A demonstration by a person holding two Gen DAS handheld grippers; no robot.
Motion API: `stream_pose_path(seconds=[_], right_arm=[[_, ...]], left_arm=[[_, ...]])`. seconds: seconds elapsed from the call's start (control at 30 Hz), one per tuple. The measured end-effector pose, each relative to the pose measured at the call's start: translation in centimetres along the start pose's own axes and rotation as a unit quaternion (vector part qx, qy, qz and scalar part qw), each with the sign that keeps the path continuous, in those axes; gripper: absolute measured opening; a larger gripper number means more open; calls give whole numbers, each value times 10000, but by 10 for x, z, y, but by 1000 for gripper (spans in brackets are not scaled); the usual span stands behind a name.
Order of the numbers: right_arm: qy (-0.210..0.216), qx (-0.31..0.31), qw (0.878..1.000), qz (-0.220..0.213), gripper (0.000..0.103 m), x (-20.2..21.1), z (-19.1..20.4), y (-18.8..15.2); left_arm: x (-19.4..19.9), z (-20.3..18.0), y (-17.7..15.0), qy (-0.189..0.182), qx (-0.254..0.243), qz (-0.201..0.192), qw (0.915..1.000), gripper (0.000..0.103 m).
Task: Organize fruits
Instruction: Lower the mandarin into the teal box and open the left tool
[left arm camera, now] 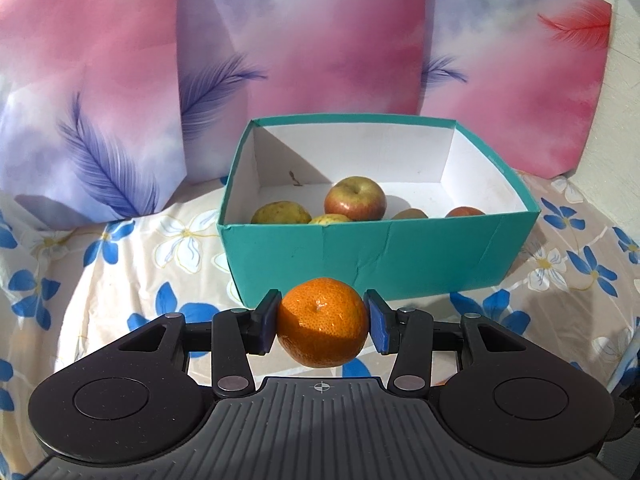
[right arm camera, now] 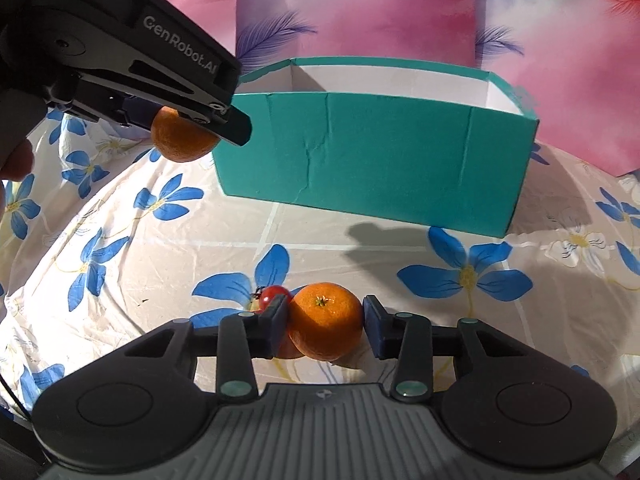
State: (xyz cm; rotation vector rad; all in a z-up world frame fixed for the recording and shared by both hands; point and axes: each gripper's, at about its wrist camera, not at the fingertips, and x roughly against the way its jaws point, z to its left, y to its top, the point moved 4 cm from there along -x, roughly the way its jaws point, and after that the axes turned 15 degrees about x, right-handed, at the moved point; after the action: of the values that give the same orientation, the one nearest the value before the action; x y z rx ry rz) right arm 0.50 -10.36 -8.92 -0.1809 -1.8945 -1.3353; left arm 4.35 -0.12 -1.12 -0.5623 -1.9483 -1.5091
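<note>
Left claw: closed on a mandarin, its blue pads pressing the fruit at 3 and 9 o'clock. The fruit is clear of the floral cloth, in front of the near wall of the teal box. In the right wrist view the same claw shows at 10 o'clock, gripping its mandarin in the air just left of the box's near left corner.

Teal box: open-topped, white inside, standing on the cloth before a pink and lilac feather-print backdrop. Inside it lie a red-green apple, a yellowish fruit at its 8 o'clock, and further fruits partly hidden behind the near wall.

Right claw: its pads sit on either side of a second mandarin that rests low on the floral cloth; the left pad touches the fruit, the right pad is at its edge, and a firm grip cannot be told. A small red fruit lies just beyond the left pad, at the mandarin's 10 o'clock. The teal box stands at 12 o'clock, well apart.
</note>
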Motion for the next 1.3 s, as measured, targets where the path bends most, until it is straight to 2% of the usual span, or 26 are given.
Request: stream_pose_path(seconds=[0.13, 0.37, 0.53, 0.7, 0.93, 1.3], right_arm=[[-353, -119, 9991, -227, 40, 18, -15, 10], [-943, -371, 9927, -654, 40, 54, -48, 40], [-1281, -403, 9862, -965, 40, 78, -63, 56], [-1480, -397, 9824, -1071, 40, 84, -67, 62], [-1531, -410, 9813, -1093, 40, 81, -67, 64], [-1589, -358, 9799, -1153, 40, 77, -67, 69]], left_arm=[[18, -12, 17, -202, -78, -231, 9995, 49], [47, -43, 66, -430, -176, -909, 9948, 49], [46, -58, 87, -425, -175, -1145, 9924, 50], [23, -60, 88, -192, -156, -989, 9948, 50], [-4, -54, 85, -8, -180, -799, 9966, 50], [-32, -47, 86, 118, -100, -551, 9984, 50]])
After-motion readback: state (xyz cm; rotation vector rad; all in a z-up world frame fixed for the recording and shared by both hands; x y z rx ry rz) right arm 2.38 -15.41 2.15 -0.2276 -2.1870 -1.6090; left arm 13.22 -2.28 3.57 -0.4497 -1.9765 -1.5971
